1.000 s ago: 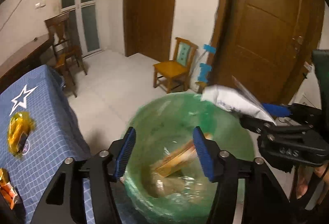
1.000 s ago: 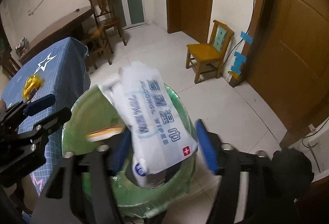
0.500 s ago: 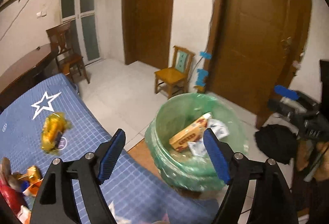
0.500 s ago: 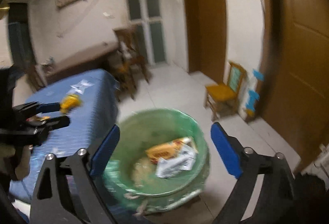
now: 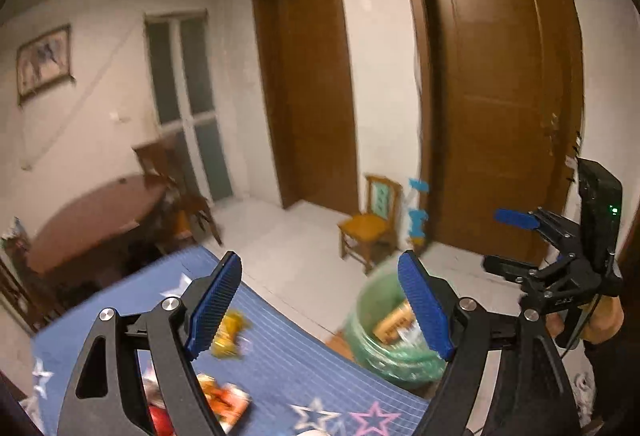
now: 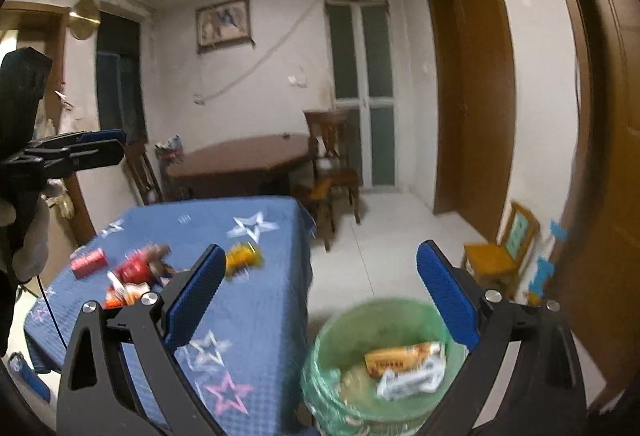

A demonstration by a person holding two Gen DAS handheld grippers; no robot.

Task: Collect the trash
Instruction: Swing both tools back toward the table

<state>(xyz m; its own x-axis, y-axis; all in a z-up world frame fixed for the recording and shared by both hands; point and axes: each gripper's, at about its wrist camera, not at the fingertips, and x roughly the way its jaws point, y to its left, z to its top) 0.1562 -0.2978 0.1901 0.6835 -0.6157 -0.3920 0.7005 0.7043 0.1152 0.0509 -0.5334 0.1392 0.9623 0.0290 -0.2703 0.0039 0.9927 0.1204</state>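
Right tool point(image 6: 320, 300) jaws wide, empty; green bin point(image 6: 344, 402) holds yellow box point(image 6: 400, 356), wipes pack point(image 6: 412, 382).

Dim, warm ceiling light; motion blur, strong fisheye bending.

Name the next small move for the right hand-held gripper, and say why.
Probably swing the right hand-held gripper left toward the yellow wrapper on the blue tablecloth. Its jaws have just been opening and hold nothing; the bin already has trash, and wrappers remain on the table.
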